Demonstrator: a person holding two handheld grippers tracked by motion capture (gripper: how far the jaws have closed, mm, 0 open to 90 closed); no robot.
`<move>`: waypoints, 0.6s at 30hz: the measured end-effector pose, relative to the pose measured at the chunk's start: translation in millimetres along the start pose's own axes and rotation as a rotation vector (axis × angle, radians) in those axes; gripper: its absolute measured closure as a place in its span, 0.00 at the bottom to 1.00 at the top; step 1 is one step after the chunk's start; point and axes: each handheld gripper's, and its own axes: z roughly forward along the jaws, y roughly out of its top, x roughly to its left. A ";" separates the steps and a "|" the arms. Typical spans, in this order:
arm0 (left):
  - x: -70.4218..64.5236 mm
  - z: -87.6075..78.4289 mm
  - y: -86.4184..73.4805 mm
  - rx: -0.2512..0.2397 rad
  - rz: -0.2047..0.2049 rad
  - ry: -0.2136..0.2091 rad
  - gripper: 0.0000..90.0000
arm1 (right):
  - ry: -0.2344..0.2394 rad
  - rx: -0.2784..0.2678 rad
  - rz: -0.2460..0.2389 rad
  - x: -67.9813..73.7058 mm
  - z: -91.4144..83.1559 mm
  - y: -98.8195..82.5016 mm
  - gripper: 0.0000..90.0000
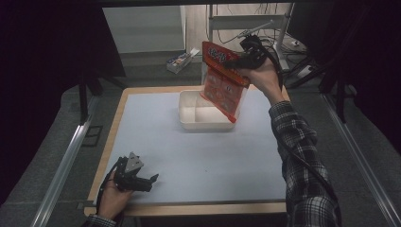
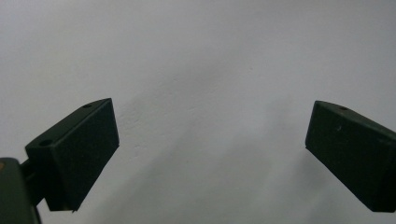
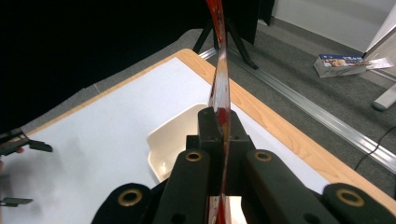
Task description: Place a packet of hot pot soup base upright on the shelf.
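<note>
Red printed lettering, too small to read, covered the flat glossy packet (image 1: 222, 80) clamped in the right gripper (image 1: 236, 61) above the cream tray (image 1: 189, 113) near the table's far edge, while the left gripper (image 1: 152, 179) rested open at its near left corner.

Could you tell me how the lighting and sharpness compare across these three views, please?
High view: dim, dark surroundings, the table evenly lit, the red packet slightly soft. Left gripper view: pale surface with faint soft shadows, jaws mildly blurred. Right gripper view: the right gripper is fairly sharp, the packet's upper edge blurs, upper left black.
</note>
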 end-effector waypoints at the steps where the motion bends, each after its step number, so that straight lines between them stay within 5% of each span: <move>1: -0.1 0.0 0.0 0.000 0.000 0.000 0.03 | -0.004 0.004 0.002 -1.5 1.7 1.0 0.99; 18: 0.0 -0.4 -0.1 0.001 0.004 -0.003 0.03 | -0.030 0.055 -0.023 -19.1 32.6 4.1 0.99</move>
